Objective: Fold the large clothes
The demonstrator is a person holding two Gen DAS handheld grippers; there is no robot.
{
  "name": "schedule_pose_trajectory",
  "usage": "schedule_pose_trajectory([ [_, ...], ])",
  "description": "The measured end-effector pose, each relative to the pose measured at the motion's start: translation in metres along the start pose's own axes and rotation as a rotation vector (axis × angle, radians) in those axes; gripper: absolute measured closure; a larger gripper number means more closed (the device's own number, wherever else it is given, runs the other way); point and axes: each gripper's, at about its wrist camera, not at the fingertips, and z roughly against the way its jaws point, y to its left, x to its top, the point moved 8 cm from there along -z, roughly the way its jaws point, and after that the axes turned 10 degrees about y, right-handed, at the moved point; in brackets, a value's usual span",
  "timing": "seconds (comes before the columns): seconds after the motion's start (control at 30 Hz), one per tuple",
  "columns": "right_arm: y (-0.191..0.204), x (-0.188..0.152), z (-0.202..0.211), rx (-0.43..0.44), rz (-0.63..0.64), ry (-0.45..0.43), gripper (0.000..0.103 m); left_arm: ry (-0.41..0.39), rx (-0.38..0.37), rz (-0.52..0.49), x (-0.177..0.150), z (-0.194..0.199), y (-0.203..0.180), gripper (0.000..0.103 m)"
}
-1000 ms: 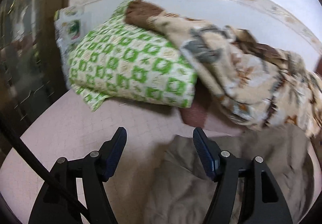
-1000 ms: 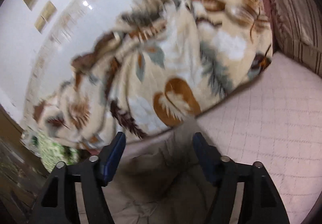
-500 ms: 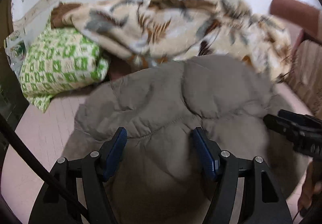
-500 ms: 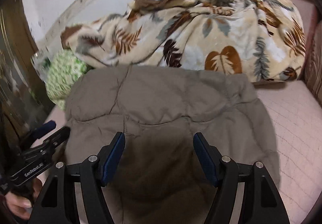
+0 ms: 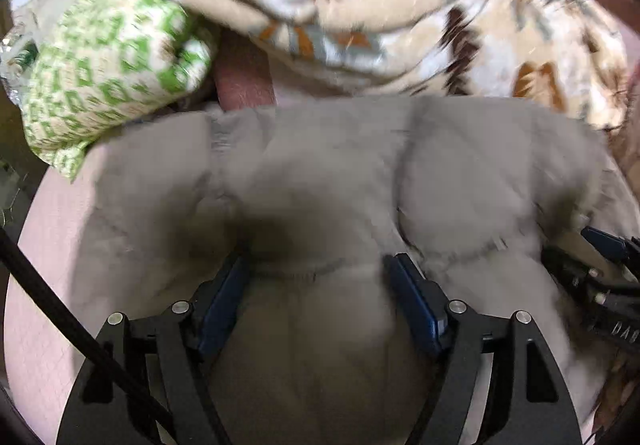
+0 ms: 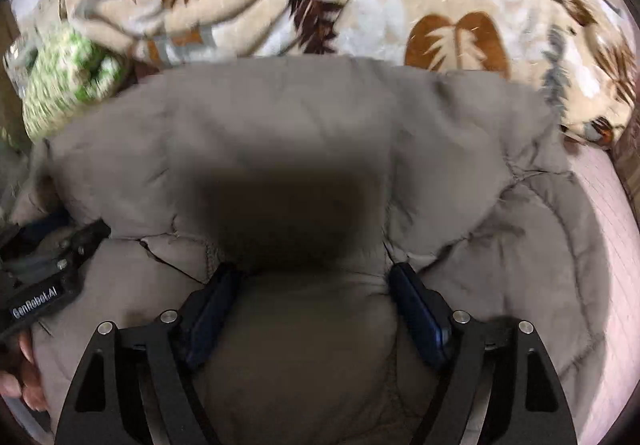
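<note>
On pink quilted bed [image 5: 48, 245], close against leaf-patterned blanket [image 6: 360, 5], grey puffy jacket [image 5: 320, 165] bulging between jaws of left gripper [image 5: 316, 265] and right gripper [image 6: 312, 269], both apart and just opened wider; likely springing back unfolded, or snagging on a pad at withdrawal.

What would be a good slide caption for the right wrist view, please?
Right tool, jaws open, low over a padded grey garment on the bed, leaf-print blanket behind it.
</note>
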Motion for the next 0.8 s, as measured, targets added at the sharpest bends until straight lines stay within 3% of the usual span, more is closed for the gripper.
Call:
schedule_pose_trajectory([
  [0.07,0.005,-0.016,0.037,0.016,0.004,-0.073,0.021,-0.102,-0.012,-0.013,-0.025,0.04,0.002,0.028],
  [0.13,0.011,-0.039,0.076,0.02,0.022,-0.165,0.02,-0.147,-0.011,-0.015,-0.051,0.065,0.005,0.028],
  [0.33,0.014,-0.123,0.13,0.073,-0.053,-0.255,0.019,-0.192,0.047,0.056,-0.135,0.105,0.035,0.028],
  [0.5,0.013,-0.155,0.132,0.057,-0.086,-0.288,0.019,-0.239,0.144,0.131,-0.147,0.109,0.082,0.028],
  [0.6,-0.001,-0.149,0.125,0.035,-0.128,-0.29,0.031,-0.23,0.115,0.197,-0.149,0.096,0.103,0.028],
  [0.67,-0.011,-0.143,0.119,0.033,-0.151,-0.301,0.032,-0.188,0.127,0.236,-0.149,0.075,0.119,0.028],
  [0.8,-0.027,-0.137,0.085,0.022,-0.185,-0.231,0.034,-0.12,0.096,0.274,-0.146,0.047,0.132,0.023],
])
